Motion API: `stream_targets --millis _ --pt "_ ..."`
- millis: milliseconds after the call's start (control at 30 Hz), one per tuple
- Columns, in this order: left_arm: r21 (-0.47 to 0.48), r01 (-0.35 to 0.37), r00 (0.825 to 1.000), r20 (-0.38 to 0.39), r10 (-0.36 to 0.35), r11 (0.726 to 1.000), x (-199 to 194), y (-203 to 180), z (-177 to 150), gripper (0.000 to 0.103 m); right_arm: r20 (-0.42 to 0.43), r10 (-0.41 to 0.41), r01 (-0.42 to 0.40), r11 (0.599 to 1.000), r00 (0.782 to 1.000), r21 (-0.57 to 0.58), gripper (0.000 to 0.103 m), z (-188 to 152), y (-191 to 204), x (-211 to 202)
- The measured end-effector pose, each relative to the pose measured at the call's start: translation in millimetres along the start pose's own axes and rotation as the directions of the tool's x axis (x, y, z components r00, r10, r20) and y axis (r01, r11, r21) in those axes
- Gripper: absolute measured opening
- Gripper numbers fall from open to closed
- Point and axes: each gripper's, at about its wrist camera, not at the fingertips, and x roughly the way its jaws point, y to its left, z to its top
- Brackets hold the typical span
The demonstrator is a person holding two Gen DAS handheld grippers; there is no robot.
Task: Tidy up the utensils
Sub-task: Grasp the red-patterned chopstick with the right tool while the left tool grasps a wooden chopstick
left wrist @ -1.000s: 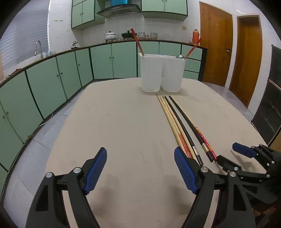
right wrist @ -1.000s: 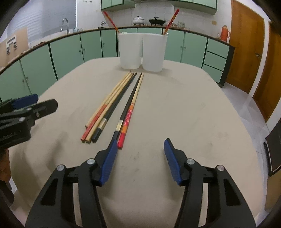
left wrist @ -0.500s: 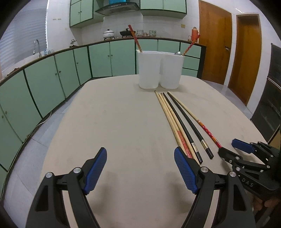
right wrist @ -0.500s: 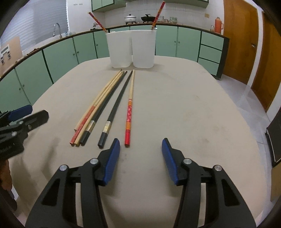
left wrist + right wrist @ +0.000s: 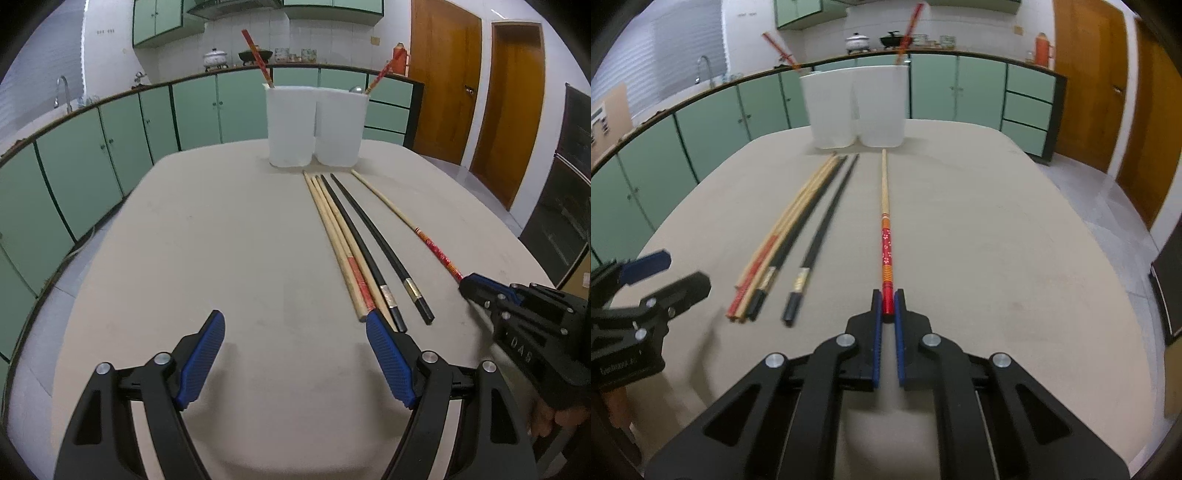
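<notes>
I am holding the red chopstick (image 5: 887, 254) by its thick end: the right gripper (image 5: 887, 314) is clamped on it. Its long axis is running straight ahead from the claw, pointing at the white holders (image 5: 855, 107). My left gripper (image 5: 295, 354) is standing apart, empty, farther away.

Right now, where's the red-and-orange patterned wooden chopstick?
The red-and-orange patterned wooden chopstick lies on the beige table, its red end clamped in the right gripper, apart to the right of the black chopsticks, pointing at the white containers.
</notes>
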Motion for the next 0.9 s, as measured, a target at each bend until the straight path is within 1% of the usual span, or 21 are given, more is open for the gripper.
stream_targets --millis 133,233,300,367,433,467,633,700,767,800,833,867,900 --pt "-0.001 0.003 1.000 -0.026 -0.003 1.000 7 -6 -2 0.074 -0.002 -0.001 0.001 1.000 1.000 0.024 0.005 -1 -9 -1" --pt "0.002 -0.016 0.998 -0.062 0.016 1.000 16 -9 -5 0.071 -0.001 0.010 -0.010 1.000 1.000 0.027 0.005 -2 -9 -2" --pt "0.007 -0.017 0.998 -0.062 0.017 1.000 16 -10 -5 0.071 0.002 0.016 -0.016 1.000 1.000 0.025 0.005 -2 -9 -3" --pt "0.007 -0.003 0.998 -0.067 0.004 1.000 16 -11 -4 0.069 0.003 0.021 -0.021 0.999 1.000 0.026 0.005 -2 -10 -3" --pt "0.005 0.022 0.997 -0.071 -0.022 1.000 16 -13 -2 0.064 0.002 0.024 -0.024 0.999 1.000 0.032 0.005 -2 -11 -2" --pt "-0.001 0.037 0.997 -0.071 -0.037 0.999 15 -14 -1 0.064 0.002 0.025 -0.025 0.999 1.000 0.035 0.005 -2 -12 -2" --pt "-0.023 0.027 0.997 -0.066 -0.028 0.999 20 -13 2 0.064 0.004 0.032 -0.032 0.999 0.999 0.040 0.005 -2 -13 -2" --pt "-0.029 0.019 0.998 -0.064 -0.021 0.999 23 -14 4 0.061 0.004 0.033 -0.033 0.999 0.999 0.040 0.005 -2 -13 -1" --pt "-0.027 0.007 0.998 -0.060 -0.009 1.000 24 -15 4 0.054 0.005 0.034 -0.035 0.999 0.999 0.041 0.005 -2 -13 -1" --pt "-0.025 0.003 0.998 -0.058 -0.005 1.000 24 -16 5 0.052 0.006 0.035 -0.035 0.998 0.999 0.043 0.005 -2 -13 -1" --pt "-0.024 0.001 0.998 -0.056 -0.002 1.000 25 -17 5 0.048 0.006 0.036 -0.036 0.998 0.999 0.044 0.005 -2 -13 -1" --pt "-0.025 -0.001 0.999 -0.055 0.000 1.000 25 -18 5 0.046 0.006 0.035 -0.036 0.998 0.999 0.045 0.005 -2 -12 -1" --pt "-0.027 -0.006 0.999 -0.052 0.004 1.000 24 -19 4 0.041 0.007 0.036 -0.036 0.998 0.999 0.046 0.006 -1 -12 -1"
